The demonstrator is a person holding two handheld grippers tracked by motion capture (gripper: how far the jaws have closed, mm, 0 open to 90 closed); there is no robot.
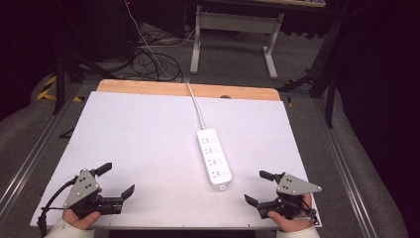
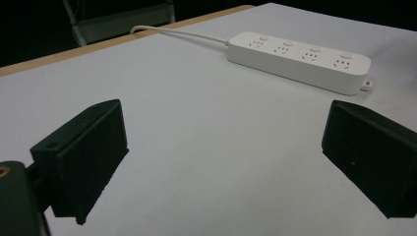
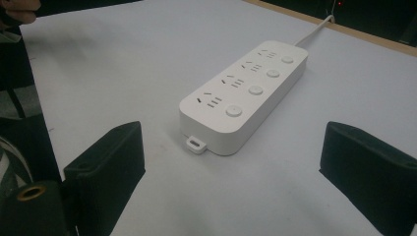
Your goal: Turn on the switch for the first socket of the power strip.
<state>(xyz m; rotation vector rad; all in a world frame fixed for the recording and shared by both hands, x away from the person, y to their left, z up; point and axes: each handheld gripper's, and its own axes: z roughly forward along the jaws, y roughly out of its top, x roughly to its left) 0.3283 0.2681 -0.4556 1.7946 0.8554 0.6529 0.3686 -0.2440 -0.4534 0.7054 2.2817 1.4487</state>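
High view: both tools low, wide-jawed.

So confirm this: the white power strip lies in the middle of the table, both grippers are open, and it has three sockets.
One detail is off: the power strip has four sockets, not three, each with its own round button, as the right gripper view shows. The rest stands: it lies mid-table, and the left gripper and right gripper are open.

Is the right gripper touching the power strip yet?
Apart. In the right gripper view, bare white table lies between the open jaws of the right gripper and the power strip; the high view shows the same gap.
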